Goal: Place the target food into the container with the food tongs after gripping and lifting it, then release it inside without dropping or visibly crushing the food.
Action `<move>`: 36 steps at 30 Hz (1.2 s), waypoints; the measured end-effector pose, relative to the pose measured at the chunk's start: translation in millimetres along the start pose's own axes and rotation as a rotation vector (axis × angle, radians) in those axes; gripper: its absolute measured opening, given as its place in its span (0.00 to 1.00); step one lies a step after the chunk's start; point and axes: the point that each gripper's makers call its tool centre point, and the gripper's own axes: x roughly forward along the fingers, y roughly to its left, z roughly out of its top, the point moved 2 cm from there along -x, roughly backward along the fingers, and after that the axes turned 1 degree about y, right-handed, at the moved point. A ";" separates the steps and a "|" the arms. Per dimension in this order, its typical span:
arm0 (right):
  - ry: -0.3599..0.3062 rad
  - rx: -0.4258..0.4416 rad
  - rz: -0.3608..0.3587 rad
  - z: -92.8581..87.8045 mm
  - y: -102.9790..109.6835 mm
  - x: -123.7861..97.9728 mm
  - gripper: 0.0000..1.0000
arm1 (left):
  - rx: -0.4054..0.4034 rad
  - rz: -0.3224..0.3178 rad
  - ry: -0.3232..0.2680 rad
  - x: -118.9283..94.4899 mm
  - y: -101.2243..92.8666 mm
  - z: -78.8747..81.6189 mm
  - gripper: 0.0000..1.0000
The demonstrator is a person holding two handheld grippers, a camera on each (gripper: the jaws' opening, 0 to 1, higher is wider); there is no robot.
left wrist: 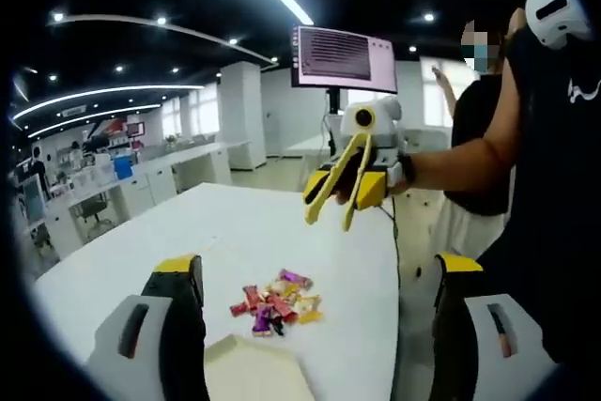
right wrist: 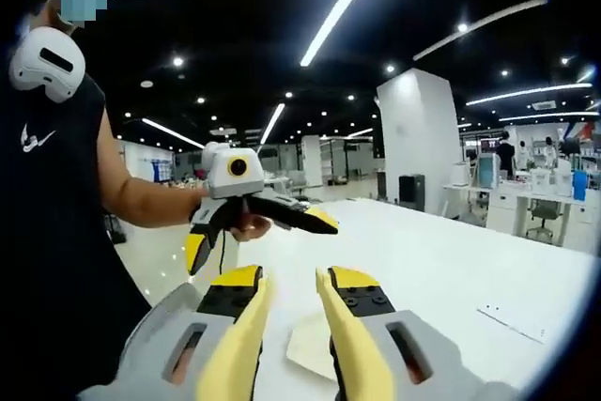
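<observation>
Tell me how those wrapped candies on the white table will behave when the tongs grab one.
The wrapped candies look small and light, so one should lift easily. Their shiny wrappers probably make them slippery between the yellow tongs. Lying loosely heaped on the table, neighbours will likely scatter if nudged.
</observation>
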 end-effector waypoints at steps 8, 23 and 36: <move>0.056 -0.040 -0.059 -9.5 -17.7 -16.5 0.27 | 0.009 0.184 0.046 -25.1 18.6 -40.0 0.99; 0.164 -0.065 -0.133 -42.9 -40.8 -40.1 0.27 | -0.085 0.318 0.027 -60.7 3.9 -120.9 1.00; 0.270 -0.066 -0.195 -75.3 -56.8 -56.7 0.27 | -0.143 0.377 0.071 -54.6 -9.2 -174.7 1.00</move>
